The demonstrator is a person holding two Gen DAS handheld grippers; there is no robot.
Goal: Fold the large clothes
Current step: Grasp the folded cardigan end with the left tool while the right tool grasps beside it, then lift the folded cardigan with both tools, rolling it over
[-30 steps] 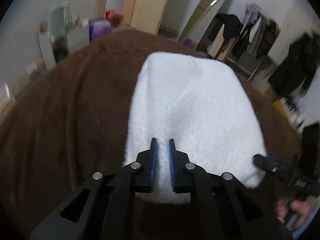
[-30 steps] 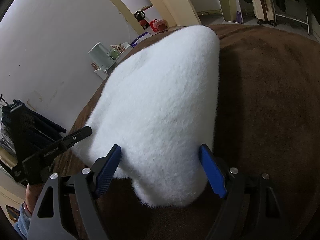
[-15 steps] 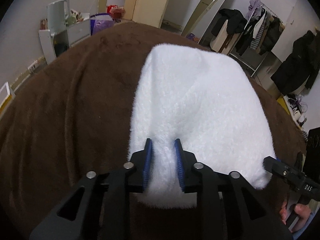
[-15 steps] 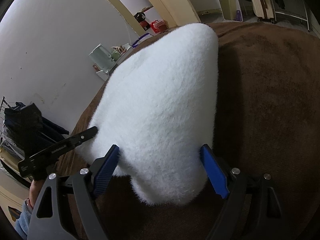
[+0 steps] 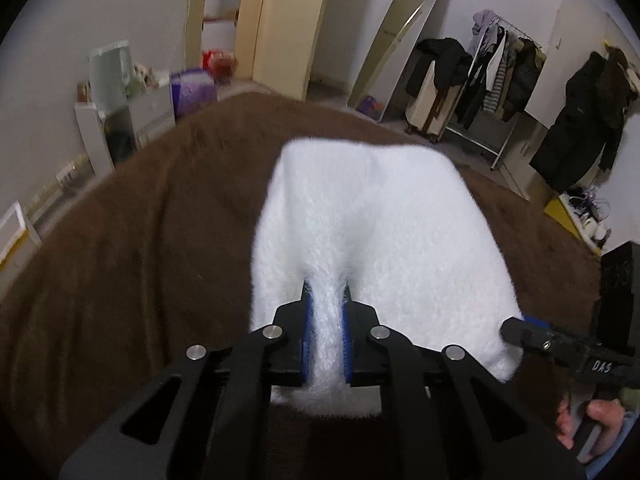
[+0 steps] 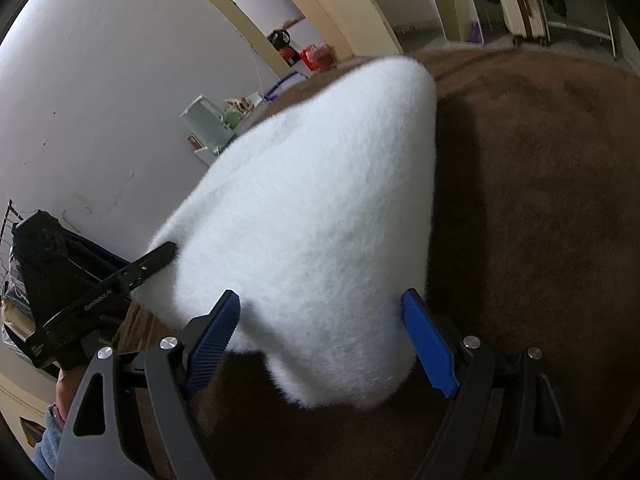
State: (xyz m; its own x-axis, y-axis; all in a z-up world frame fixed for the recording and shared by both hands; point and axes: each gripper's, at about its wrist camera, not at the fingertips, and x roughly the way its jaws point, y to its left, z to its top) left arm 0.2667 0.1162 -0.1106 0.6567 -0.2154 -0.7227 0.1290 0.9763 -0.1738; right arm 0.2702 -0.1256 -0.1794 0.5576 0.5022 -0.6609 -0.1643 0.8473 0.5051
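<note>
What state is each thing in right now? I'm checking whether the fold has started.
White fluffy garment: lying folded on the brown blanket, near edge pinched up.
Left gripper: shut on the garment's near edge.
Right gripper: open, jaws straddling the garment's corner.
Brown blanket: spread out, slightly wrinkled.

Left tongs hide the white garment's pinched edge (hanger clothes blur).

Fluffy white fleece garment lies on a matt, plush brown blanket.
</note>
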